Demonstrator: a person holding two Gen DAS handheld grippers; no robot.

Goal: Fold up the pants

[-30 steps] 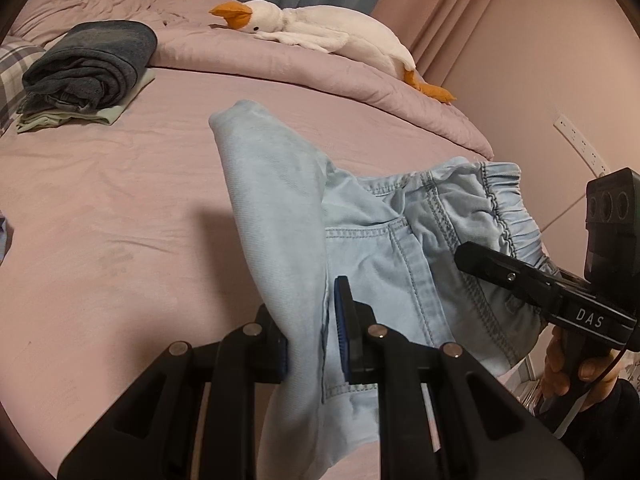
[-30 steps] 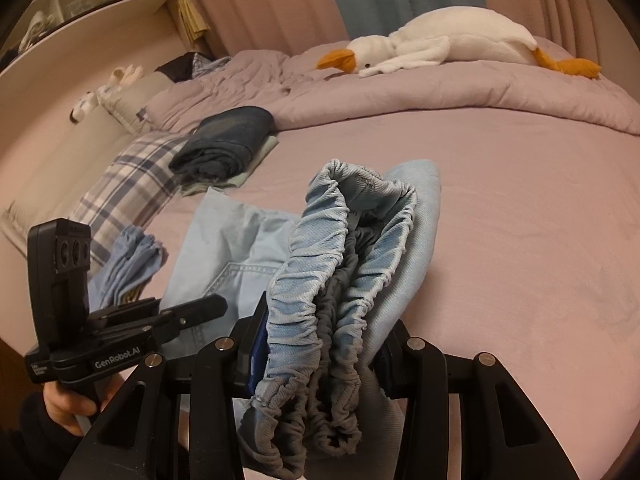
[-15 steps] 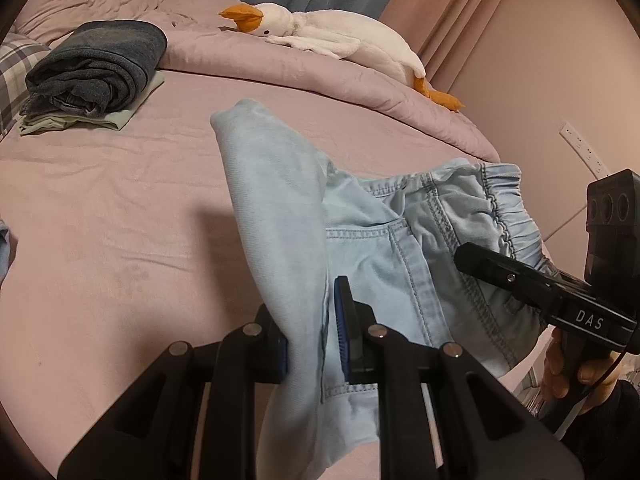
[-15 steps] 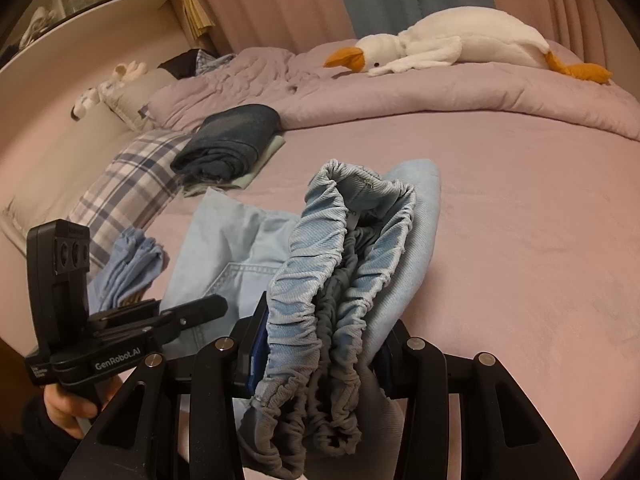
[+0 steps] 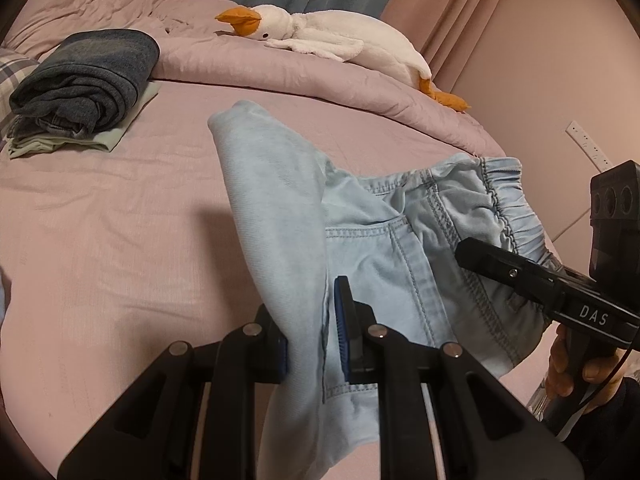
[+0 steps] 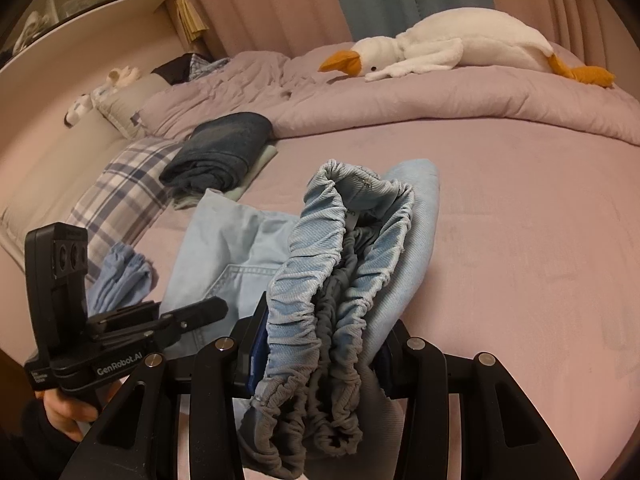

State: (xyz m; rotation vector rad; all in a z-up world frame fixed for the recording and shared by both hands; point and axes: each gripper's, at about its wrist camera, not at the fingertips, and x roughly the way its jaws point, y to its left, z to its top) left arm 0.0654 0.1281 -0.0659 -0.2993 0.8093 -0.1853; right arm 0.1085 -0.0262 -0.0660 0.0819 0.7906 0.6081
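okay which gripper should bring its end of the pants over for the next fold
Probably the left gripper: it clamps the lighter leg end of the light blue pants, while the right gripper pins the bunched waistband.

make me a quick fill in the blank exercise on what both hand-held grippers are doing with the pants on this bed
1. The right hand-held gripper is shut on the gathered elastic ______ of the light blue pants.
2. The left hand-held gripper is shut on the pants beside a back ______.
3. The plush goose lying on the duvet has an ______ beak.
4. The folded dark jeans sit on a pale ______ folded garment.

Missing words: waistband; pocket; orange; green
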